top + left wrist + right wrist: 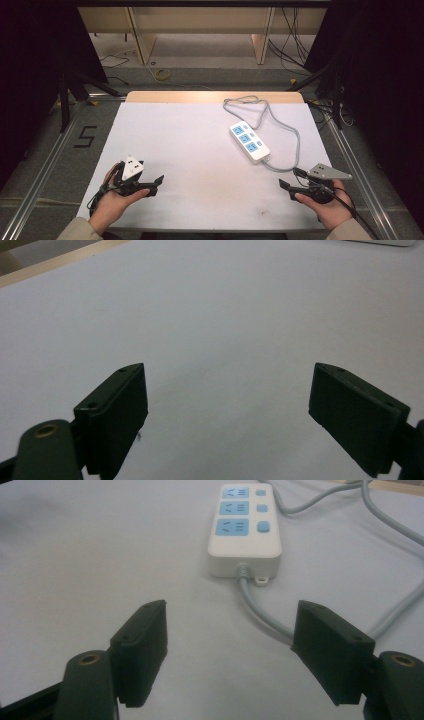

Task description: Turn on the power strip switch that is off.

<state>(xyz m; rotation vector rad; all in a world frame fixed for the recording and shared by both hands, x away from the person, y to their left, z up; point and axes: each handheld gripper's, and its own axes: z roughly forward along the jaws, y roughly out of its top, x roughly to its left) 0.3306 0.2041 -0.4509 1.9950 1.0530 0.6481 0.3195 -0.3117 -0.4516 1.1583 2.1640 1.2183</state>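
Note:
A white power strip (pixel 249 141) with blue sockets lies on the right half of the white table, its grey cable (pixel 280 125) looping behind it and down its right side. In the right gripper view the power strip (pixel 245 527) sits just ahead of the jaws, and the cable (pixel 260 615) runs between them. My right gripper (pixel 292 186) is open near the front right edge, held by a hand. My left gripper (pixel 152 184) is open at the front left, with bare table between its jaws. In their own views the left gripper (pixel 227 405) and right gripper (pixel 230 640) stand wide open.
The white table (pixel 200 150) has a wooden strip along its far edge. A metal frame surrounds it, and a "5" (pixel 85 136) is marked on the floor at the left. Shelving and cables stand behind the table.

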